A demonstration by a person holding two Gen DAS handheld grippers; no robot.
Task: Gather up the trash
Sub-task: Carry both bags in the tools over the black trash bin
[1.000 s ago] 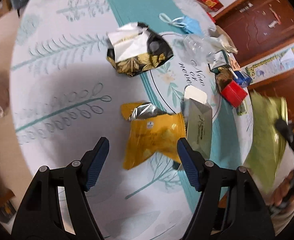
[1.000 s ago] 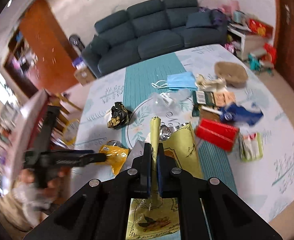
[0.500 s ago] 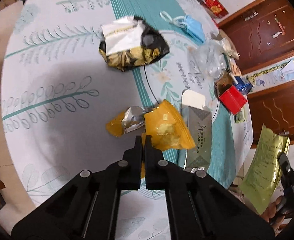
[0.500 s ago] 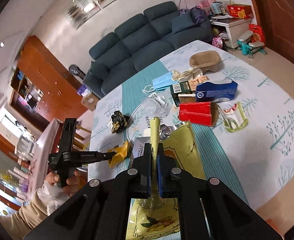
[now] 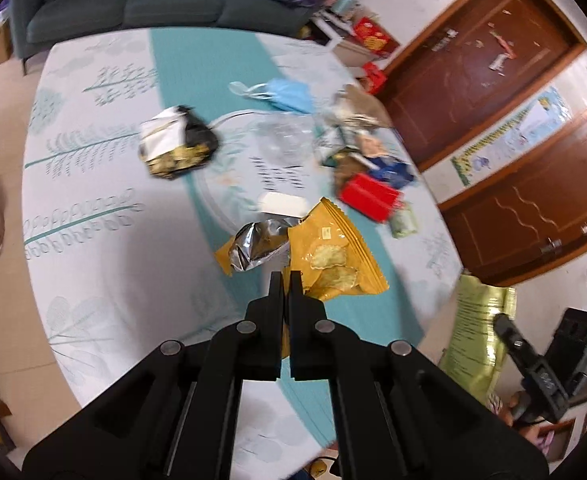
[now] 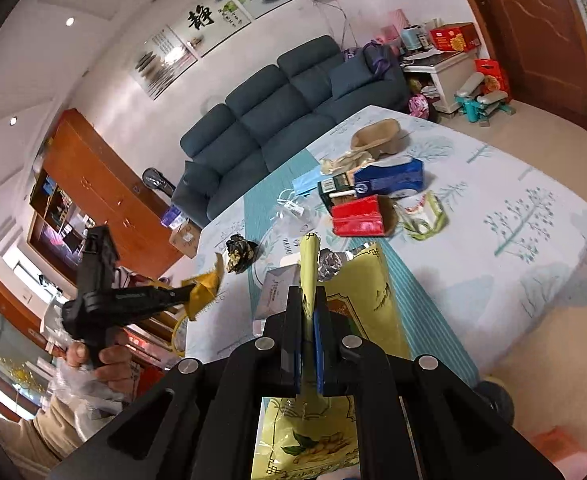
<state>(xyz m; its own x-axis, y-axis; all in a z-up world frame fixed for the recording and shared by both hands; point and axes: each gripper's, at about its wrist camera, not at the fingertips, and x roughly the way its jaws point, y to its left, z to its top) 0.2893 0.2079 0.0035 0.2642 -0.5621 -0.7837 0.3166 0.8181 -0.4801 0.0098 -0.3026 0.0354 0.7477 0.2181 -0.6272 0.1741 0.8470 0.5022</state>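
Left wrist view: left tongs (image 5: 286, 280) clamped on yellow snack wrapper (image 5: 333, 256).
Right tongs (image 6: 308, 300): clamped on green pouch (image 6: 357, 292).
Risk: edge-only grip; wrapper could slip onto bench (image 5: 105, 184).

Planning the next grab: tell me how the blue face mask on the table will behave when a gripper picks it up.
The blue face mask looks like thin pleated fabric lying flat, so it will probably flop and fold in the grip. Its white ear loops trail loose and may snag the clear plastic wrap beside it. It is likely very light, so a small pinch should lift it.
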